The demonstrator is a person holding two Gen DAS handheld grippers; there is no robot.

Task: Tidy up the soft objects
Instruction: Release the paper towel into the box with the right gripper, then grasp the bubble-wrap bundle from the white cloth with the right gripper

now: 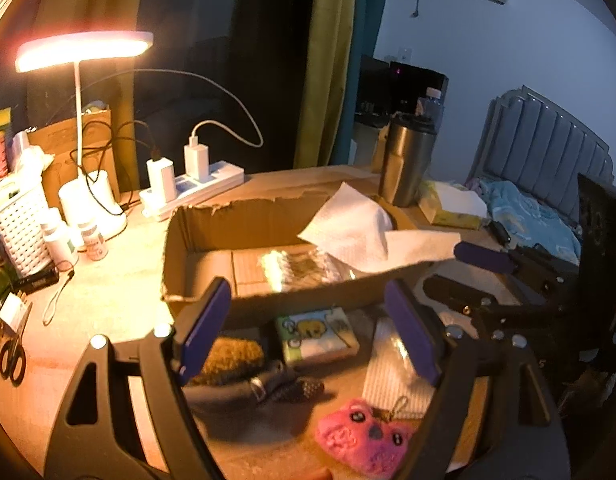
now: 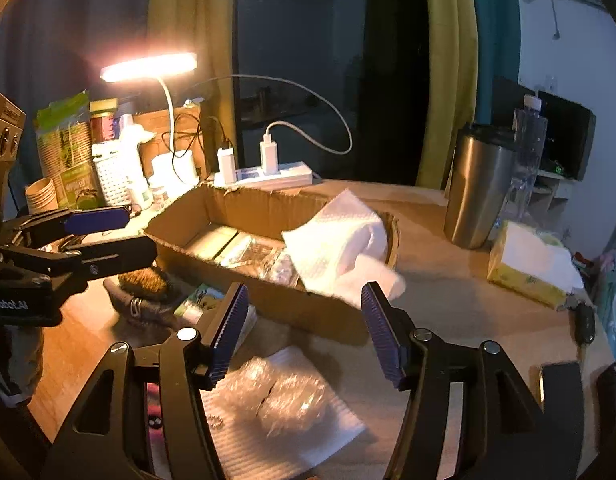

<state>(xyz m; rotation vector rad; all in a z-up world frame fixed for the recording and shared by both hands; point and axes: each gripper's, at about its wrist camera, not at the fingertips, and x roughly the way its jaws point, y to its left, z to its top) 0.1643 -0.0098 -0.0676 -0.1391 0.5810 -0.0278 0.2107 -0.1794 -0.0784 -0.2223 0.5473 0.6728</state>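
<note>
A torn cardboard box (image 1: pixel 247 220) (image 2: pixel 263 210) lies open on the wooden table, with shiny plastic packets inside. A white paper towel (image 1: pixel 348 232) (image 2: pixel 336 248) hangs over its right end. My right gripper (image 2: pixel 305 332) (image 1: pixel 468 274) is open just short of the towel's hanging corner, with nothing pressed between its pads. My left gripper (image 1: pixel 308 332) (image 2: pixel 107 236) is open too, above a cartoon tissue pack (image 1: pixel 318 334), a brown fuzzy item (image 1: pixel 231 354) and a grey knit piece (image 1: pixel 227 394). A pink plush (image 1: pixel 364 440) lies nearest me, beside a white foam sheet (image 1: pixel 388 384) (image 2: pixel 291 432) with bubble wrap.
A lit desk lamp (image 1: pixel 83 50), a power strip (image 1: pixel 195 188) with chargers and cables, small bottles and a white basket (image 1: pixel 21 228) crowd the left. A steel tumbler (image 2: pixel 478 188), a water bottle (image 2: pixel 528 152) and a yellow tissue box (image 2: pixel 528 268) stand on the right. Scissors (image 1: pixel 11 362) lie at the left edge.
</note>
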